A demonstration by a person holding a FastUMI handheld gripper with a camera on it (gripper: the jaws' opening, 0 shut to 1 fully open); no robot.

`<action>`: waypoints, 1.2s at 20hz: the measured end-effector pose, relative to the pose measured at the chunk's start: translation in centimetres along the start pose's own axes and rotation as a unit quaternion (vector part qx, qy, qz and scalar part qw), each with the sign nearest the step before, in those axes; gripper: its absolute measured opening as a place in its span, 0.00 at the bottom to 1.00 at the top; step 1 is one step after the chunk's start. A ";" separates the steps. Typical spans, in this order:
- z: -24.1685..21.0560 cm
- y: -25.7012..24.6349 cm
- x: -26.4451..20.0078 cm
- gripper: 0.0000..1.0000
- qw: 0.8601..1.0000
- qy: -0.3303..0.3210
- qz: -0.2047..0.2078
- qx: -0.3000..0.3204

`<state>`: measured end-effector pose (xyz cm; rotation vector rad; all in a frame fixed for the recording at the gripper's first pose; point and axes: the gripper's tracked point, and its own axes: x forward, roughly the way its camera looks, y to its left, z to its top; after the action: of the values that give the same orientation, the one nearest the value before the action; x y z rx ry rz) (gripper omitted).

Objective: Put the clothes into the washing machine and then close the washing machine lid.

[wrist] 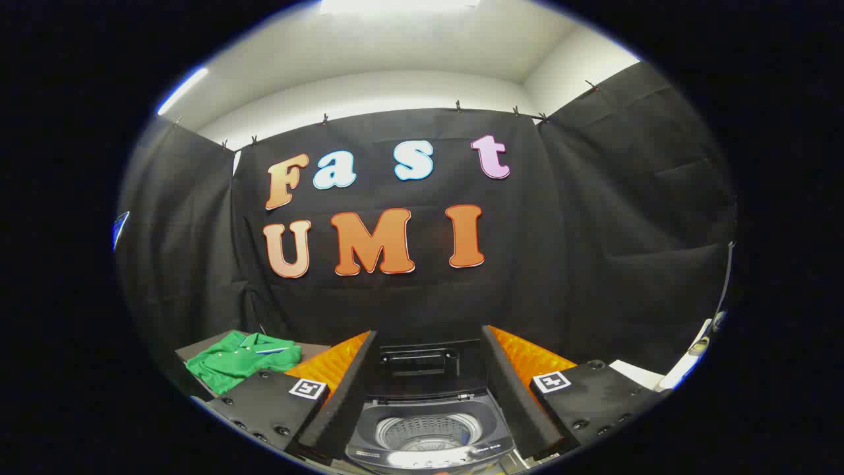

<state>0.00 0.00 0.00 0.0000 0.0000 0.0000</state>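
A small grey washing machine (428,448) stands just ahead of my fingers, seen between them. Its dark lid (422,363) is raised upright at the back, and the perforated metal drum (424,432) shows below with no cloth visible in it. A folded green shirt (241,359) lies on a brown surface (198,348) to the left of the machine, beyond my left finger. My gripper (428,396) is open, its black foam pads (349,389) spread wide on either side of the machine's opening, holding nothing.
Black cloth walls close the booth behind and on both sides. A white object (636,373) lies to the right of the machine, beyond the right finger. At the far right stands a pale upright edge (699,343).
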 end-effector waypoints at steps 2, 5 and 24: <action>0.2 1.6 0.2 0.98 1.000 -0.004 -0.004 0.000; -0.1 4.4 0.9 0.98 1.000 -0.001 0.005 -0.002; 0.7 20.3 1.8 0.98 0.992 -0.008 0.125 0.000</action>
<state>1.83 20.32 0.71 0.0005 -0.0157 0.2507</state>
